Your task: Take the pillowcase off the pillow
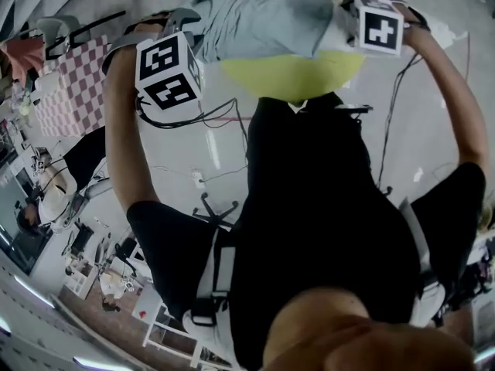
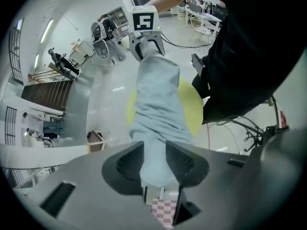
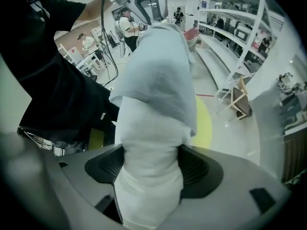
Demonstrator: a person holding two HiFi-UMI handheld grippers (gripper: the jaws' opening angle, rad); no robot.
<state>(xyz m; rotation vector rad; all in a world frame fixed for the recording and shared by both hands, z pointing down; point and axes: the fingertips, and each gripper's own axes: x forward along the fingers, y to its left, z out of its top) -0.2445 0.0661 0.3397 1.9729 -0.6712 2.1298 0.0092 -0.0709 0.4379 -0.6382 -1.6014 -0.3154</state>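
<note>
Pillowcase [image 2: 158, 95] covers a pillow [image 3: 146, 152] held lengthwise between both tools, the left tool [image 2: 156, 166] pinching its pale blue cloth and the right tool [image 3: 151, 169] pinching the pillow's bare white end.

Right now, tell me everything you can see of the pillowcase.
The pillowcase is pale grey-blue, soft, wrinkled cloth, stretched long and roughly level in the air. It covers most of the pillow, whose bare white end sticks out past its open edge. The left hand-held gripper pinches its other end; the right hand-held gripper grips the bare pillow, not the case.
</note>
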